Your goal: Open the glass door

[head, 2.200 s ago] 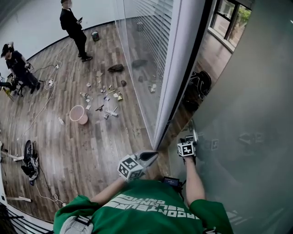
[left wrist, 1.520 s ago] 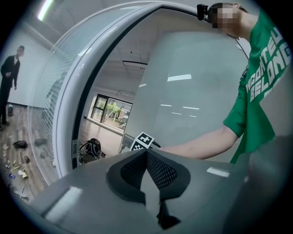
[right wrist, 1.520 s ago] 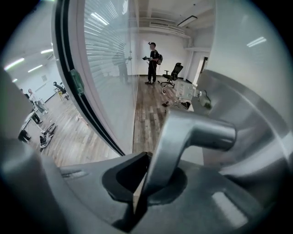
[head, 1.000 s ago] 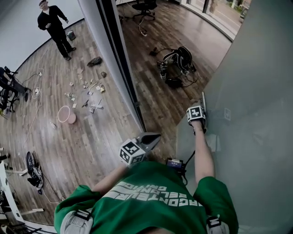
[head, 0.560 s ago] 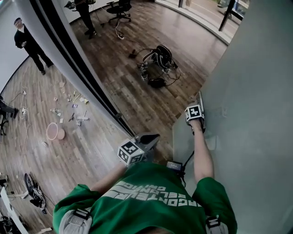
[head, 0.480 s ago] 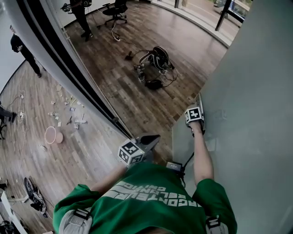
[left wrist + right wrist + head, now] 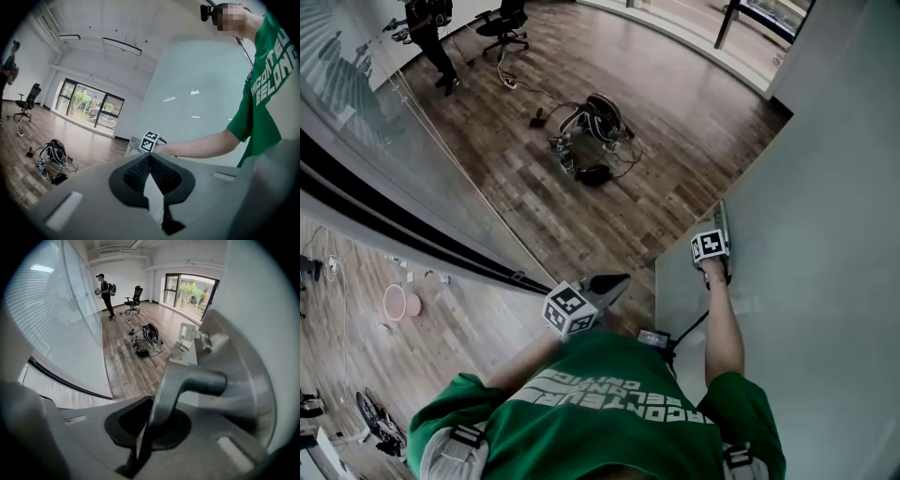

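**At the edge of the glass door: right tool (image 7: 148,426) clamped on the door handle (image 7: 190,379)**

At the bottom of the right gripper view, the right tool's two jaws squeeze the grey metal door handle. The handle's bar runs up from the jaws and bends into a round metal plate (image 7: 246,380) on the door. In the head view the right tool (image 7: 721,223) sits right at the edge of the glass door (image 7: 830,206), with the person's bare right arm (image 7: 724,328) stretched out to it. The door is a big, pale, milky pane and fills the right side of that view. It stands swung out over the wooden floor (image 7: 609,202).

The left tool (image 7: 150,158) has its jaws pressed together with nothing between them. In the head view it (image 7: 617,281) is held out in front of the person's green shirt (image 7: 600,417) and touches nothing.

Farther out on the floor lies a dark backpack (image 7: 598,111) with cables (image 7: 581,164) around it. Behind it is an office chair (image 7: 502,22), and a person in dark clothes (image 7: 427,30) stands nearby. On the left is a glass wall (image 7: 384,141) with a dark frame at its foot. On the near side of that wall a pink bucket (image 7: 397,302) sits on the floor.
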Available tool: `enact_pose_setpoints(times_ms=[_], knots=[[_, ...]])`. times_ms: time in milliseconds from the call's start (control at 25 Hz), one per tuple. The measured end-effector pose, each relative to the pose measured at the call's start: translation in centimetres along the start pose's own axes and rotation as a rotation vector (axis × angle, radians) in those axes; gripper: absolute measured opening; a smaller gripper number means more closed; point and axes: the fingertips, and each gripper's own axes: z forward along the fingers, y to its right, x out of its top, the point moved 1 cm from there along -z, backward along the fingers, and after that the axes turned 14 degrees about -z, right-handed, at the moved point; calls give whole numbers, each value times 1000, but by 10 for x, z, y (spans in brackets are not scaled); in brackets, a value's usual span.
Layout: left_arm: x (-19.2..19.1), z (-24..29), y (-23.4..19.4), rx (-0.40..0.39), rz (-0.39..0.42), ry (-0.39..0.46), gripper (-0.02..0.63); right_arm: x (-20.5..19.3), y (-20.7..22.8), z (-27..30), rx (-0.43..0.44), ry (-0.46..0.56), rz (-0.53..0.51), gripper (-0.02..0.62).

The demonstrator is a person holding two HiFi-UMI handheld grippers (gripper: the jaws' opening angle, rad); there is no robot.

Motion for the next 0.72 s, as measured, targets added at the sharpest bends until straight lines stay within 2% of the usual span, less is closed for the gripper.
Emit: enact_pose_setpoints(times_ms=[280,720], knots=[[11,18,-19,-39,-12,-18,15,-26,43,3,-29,-17,58,-6],[38,43,-39,-124,12,-20,15,-61,93,3,-59,-37,126,-6]])
